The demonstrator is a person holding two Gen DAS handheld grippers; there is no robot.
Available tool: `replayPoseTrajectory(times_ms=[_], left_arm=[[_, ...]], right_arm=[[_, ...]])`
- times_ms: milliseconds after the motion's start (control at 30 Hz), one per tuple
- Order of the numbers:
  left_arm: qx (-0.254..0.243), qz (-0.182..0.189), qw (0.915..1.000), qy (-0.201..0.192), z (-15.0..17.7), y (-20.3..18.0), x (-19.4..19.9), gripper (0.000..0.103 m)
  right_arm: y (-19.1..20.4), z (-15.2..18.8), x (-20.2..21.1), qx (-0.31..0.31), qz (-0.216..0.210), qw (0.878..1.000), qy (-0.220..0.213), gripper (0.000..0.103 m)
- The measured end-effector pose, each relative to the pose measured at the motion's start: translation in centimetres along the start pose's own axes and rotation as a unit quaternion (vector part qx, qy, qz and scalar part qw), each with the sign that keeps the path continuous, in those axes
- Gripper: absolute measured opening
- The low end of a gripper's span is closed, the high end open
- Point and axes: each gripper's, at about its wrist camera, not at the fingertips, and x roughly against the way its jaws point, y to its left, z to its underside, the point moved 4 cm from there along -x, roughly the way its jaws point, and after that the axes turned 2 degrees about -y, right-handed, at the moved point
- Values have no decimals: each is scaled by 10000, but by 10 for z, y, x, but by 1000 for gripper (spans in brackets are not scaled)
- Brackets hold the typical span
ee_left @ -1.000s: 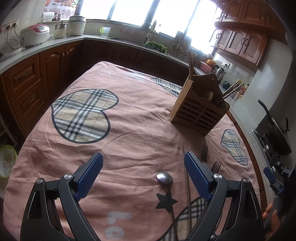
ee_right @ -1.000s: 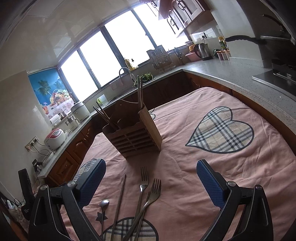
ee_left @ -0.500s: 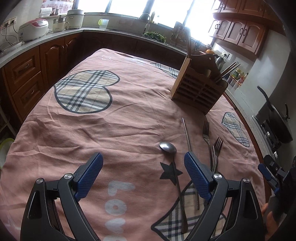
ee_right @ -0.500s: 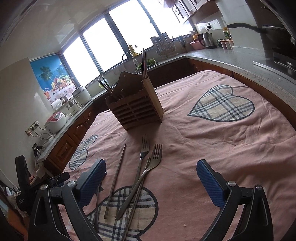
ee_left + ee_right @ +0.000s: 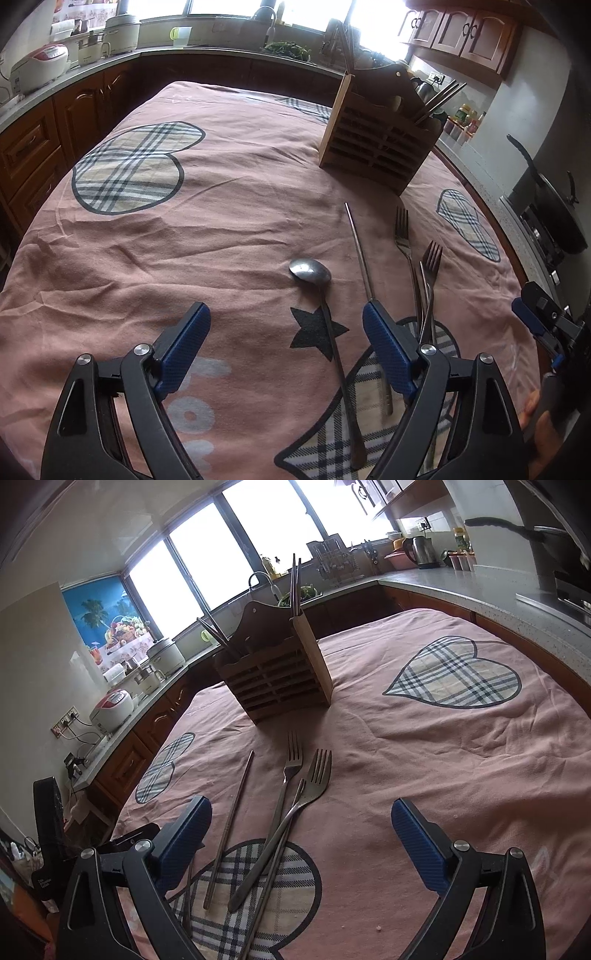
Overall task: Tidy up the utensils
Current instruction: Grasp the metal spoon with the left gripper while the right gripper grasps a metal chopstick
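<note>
While both claws gape empty, one spoon (image 5: 309, 269), two forks (image 5: 291, 760) lie loose.

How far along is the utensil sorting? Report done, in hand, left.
Done: chopsticks already stand in the wooden holder. In hand: nothing; the left claw and right claw are open, the left having just narrowed slightly over the spoon. Left: spoon, loose chopstick and two forks on the cloth.
</note>
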Motion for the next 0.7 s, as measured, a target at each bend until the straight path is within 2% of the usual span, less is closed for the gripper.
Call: replayPoseTrajectory(times_ms=[167,200,333,433,467,533,567,700], left_arm=[[-143,3,9996,240,0,-10,-21,53],[-159,8,9994,301,1,-12,-26,49],[-228,29,9988,422,-1,-18,-38,45],[-361,-46,9984,426,-3,-22,-44,29],[-424,-93,9982,417,-5,-22,-46,19],[-469,-46,9979,442,-8,-21,-48,9],[-457,0,9979,459,-9,-18,-48,6],[-366,60,9981,494,-13,-2,-44,5]], right_arm=[[0,-2,-7,-1,-2,10000,60,91],[0,-2,-9,-2,2,10000,78,90],[2,-4,-18,8,-16,9999,168,85],[6,-6,-26,33,-28,9997,224,80],[8,-7,-29,43,-49,9997,250,77],[13,-9,-38,85,-109,9994,323,71],[17,-9,-42,115,-133,9992,371,67],[33,-11,-67,236,-273,9975,610,56]])
